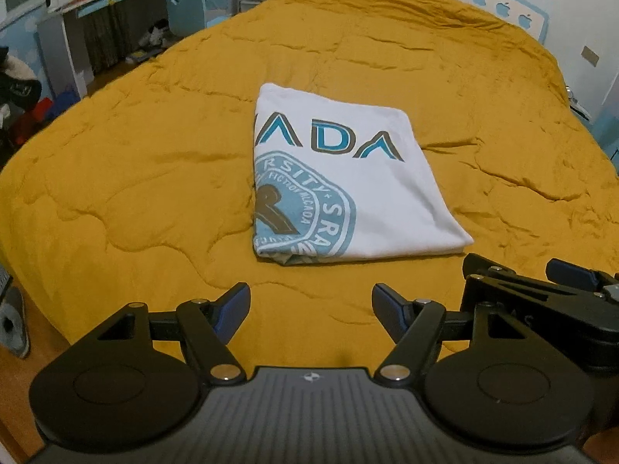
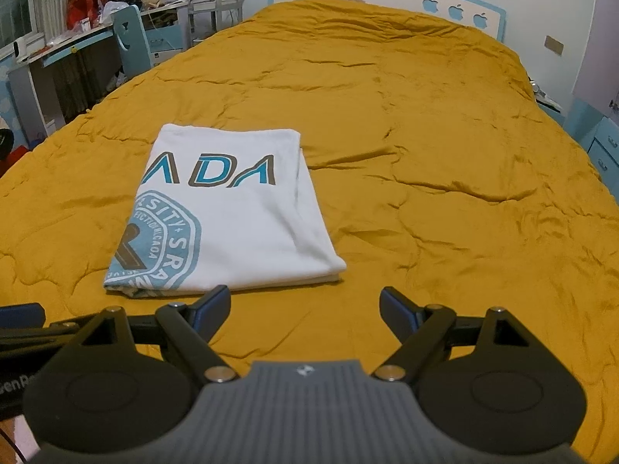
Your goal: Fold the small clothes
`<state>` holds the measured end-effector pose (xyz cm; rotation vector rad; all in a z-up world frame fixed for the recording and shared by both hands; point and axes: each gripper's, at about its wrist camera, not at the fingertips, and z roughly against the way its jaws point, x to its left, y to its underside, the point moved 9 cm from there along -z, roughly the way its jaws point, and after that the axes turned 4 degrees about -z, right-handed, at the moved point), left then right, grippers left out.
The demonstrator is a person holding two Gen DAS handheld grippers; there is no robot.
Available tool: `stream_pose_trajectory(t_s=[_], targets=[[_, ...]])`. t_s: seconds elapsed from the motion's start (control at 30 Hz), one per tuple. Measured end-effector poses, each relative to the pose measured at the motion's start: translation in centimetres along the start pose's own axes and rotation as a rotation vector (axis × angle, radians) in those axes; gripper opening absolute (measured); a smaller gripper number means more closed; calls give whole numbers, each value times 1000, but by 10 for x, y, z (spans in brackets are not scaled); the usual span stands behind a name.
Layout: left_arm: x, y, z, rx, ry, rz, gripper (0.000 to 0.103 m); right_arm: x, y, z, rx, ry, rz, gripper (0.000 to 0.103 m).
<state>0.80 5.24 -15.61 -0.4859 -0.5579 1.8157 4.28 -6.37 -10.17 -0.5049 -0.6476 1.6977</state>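
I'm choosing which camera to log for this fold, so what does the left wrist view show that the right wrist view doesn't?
Only the left wrist view shows the right claw from the side, at its right edge, and dark clothing heaped at the far left. Only the right wrist view shows the blue drawers right of the bed and the red bag on the desk. Both show the folded white T-shirt lying flat on the mustard bedspread, held by neither claw, each view's own claw open, and the headboard with apple cutouts.

T-shirt (image 1: 348, 193): white matt cotton-like cloth, smooth printed logo. Bedspread (image 1: 154, 193): mustard quilted cloth, wrinkled. Left hand-held gripper (image 1: 309, 309): matt black plastic, shiny metal pivot pins.
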Motion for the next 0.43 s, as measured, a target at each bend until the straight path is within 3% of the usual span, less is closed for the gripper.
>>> stream_pose_trajectory(t_s=[0.43], targets=[[0, -2, -1, 6, -3, -10, 81, 4, -1, -3, 10, 3, 11, 80]])
